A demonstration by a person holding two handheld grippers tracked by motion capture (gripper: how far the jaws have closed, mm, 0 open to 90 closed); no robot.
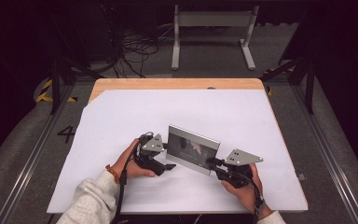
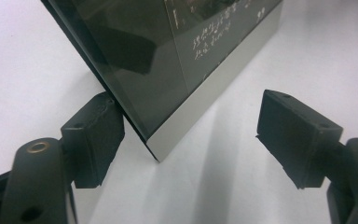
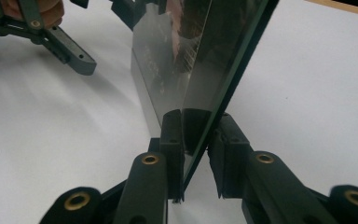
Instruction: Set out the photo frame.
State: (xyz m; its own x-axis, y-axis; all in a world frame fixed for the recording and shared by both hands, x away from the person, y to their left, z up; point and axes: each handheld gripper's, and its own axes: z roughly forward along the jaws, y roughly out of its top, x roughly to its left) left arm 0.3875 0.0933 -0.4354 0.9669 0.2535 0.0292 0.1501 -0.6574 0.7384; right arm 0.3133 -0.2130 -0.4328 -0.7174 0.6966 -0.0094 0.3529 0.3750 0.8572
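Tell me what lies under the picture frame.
The picture frame stands on its lower edge on the white sheet covering the wooden table. Nothing else shows beneath it. The right claw is clamped on its edge, covering that part.

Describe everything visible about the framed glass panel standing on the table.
The framed panel is a flat rectangle with a dark, glossy, reflective front carrying small pale lettering, and a silver-grey band along its lower edge. It stands upright on its long edge on the white sheet, near the table's front. The right gripper is shut on its right end, one jaw on each face. The left gripper is open around its left corner: one jaw sits against the back edge, the other is apart from the front.
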